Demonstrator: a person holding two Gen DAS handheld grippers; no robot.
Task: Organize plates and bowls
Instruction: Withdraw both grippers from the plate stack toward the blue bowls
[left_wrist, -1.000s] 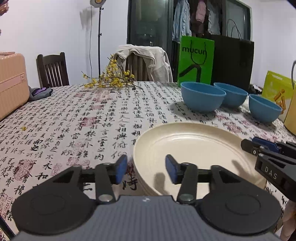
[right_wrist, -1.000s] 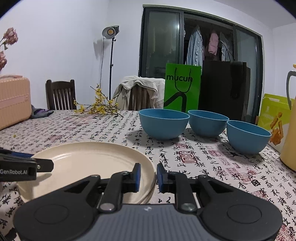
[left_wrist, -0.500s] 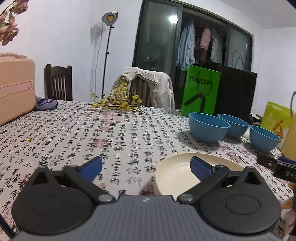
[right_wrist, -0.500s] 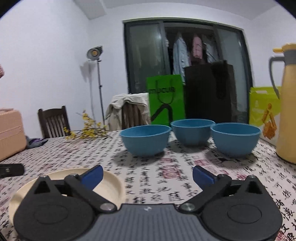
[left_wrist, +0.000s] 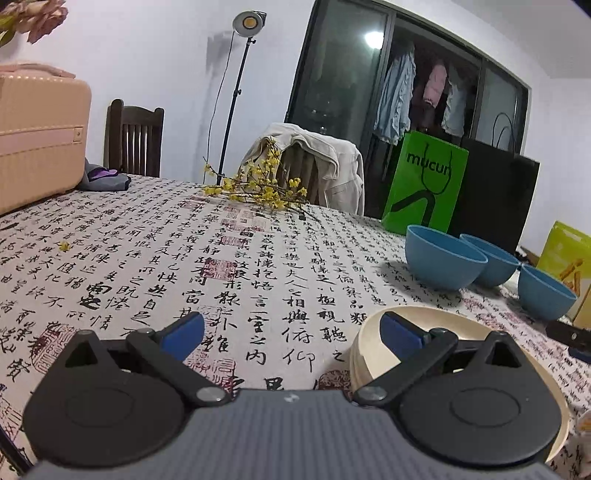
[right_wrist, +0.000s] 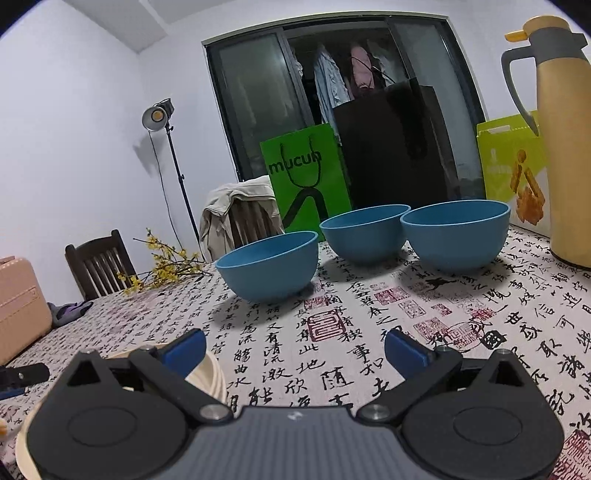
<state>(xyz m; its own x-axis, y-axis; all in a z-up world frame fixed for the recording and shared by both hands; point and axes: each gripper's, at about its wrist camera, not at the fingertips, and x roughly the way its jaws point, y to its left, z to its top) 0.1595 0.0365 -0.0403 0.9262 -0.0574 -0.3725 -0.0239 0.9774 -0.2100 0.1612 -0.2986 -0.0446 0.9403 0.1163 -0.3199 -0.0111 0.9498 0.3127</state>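
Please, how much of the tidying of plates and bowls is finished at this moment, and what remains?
Done: the cream plates sit in one stack on the tablecloth. In hand: nothing; the left gripper and right gripper are both open and empty. Left: the three blue bowls stand separately in a row, not nested, so probably they come next.

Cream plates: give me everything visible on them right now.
The cream plates are a small stack of round, matte, plastic-looking plates, layered rims visible at the edge. They lie flat on the calligraphy tablecloth, nearer the cameras than three blue bowls. Both tools hide parts of the stack; neither grips it, jaws wide open with only tablecloth between them.
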